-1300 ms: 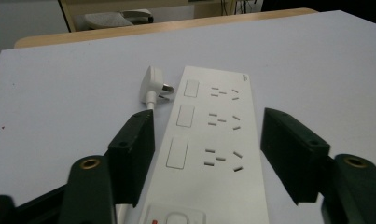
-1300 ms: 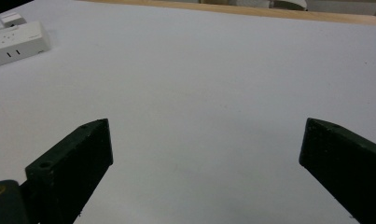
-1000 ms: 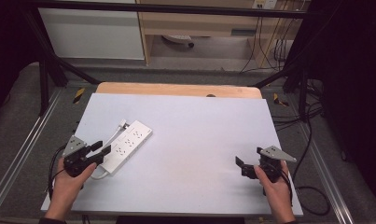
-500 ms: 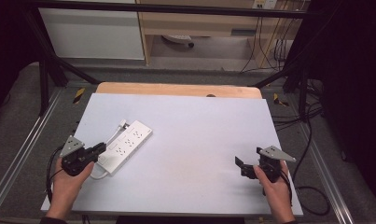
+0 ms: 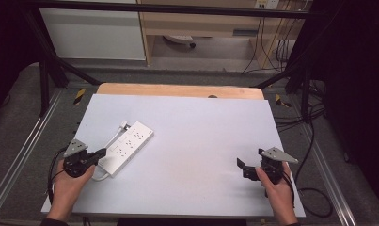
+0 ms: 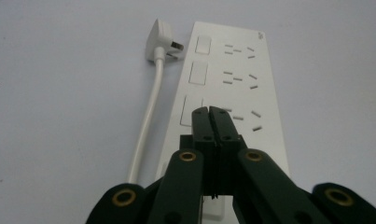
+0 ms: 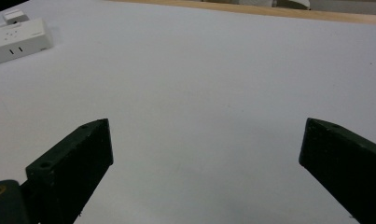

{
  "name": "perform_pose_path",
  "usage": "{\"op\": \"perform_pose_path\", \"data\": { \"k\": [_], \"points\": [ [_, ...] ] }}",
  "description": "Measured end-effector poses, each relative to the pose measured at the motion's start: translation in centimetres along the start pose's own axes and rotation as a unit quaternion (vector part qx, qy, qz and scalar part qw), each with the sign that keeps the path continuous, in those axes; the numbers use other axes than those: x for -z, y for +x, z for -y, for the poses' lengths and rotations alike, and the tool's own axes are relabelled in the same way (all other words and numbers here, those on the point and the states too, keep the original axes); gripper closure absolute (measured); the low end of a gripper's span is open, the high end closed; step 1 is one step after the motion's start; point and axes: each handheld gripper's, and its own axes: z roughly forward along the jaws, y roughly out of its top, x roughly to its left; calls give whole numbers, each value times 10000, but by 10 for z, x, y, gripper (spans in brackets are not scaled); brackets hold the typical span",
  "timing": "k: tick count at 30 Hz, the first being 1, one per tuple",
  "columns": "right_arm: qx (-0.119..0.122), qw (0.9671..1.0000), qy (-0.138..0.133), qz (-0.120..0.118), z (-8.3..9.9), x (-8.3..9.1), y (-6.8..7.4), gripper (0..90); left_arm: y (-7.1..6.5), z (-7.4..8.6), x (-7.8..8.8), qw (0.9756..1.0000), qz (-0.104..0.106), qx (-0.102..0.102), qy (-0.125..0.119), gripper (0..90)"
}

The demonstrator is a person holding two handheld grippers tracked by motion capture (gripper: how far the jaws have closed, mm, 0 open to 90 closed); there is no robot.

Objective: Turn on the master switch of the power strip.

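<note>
Work in hand: left gripper (image 5: 101, 152) addressing the white power strip (image 5: 127, 147), judged to be an early stage
Power strip location: flat on the counter (image 5: 192, 141), about 8 o'clock from counter centre, long axis running toward 1 o'clock
Plug and cord: white plug (image 6: 161, 41) lies unplugged beside the far end of the strip; white cord (image 6: 146, 123) runs along its side
Left gripper state: jaws have just been closing and now stand clenched with nothing between them, tips over the near switch row of the strip; contact with the surface probably not yet made, the view being too steep to confirm
Right gripper (image 5: 243, 168) state: released, jaws wide apart, idle at about 4 o'clock, well apart from the strip
Done: approach to the strip
Left: any pressing, pushing or moving of the strip
</note>
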Motion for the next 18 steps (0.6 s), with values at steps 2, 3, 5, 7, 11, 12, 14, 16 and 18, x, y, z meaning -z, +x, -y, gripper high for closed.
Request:
{"op": "perform_pose_path", "data": {
  "k": [2,3,5,7,11,12,14,16,18],
  "points": [
    [9,10000,-1,1,0,0,0,31,1,1,-1,9999,-47,-51,129,899],
    [4,10000,0,0,0,0,0,31,1,2,-1,9998,-76,-95,186,900],
    [-1,10000,-3,-1,0,0,0,31,1,2,0,9998,-84,-71,193,900],
    [-17,10000,-13,-5,0,1,0,30,1,2,0,9997,-95,-84,215,900],
    [-1,10000,-9,-9,0,0,0,31,0,3,-1,9993,-122,-163,314,900],
    [-1,10000,-9,-9,0,0,0,31,-1,4,0,9991,-133,-186,343,900],
    [-19,10000,-15,-22,0,1,0,31,-1,5,0,9990,-160,-209,373,900],
    [-21,10000,-12,-23,0,1,0,31,-1,5,1,9989,-152,-216,397,900],
    [-22,10000,-11,-22,0,1,0,31,-1,6,2,9989,-149,-204,385,900]
  ]
}}
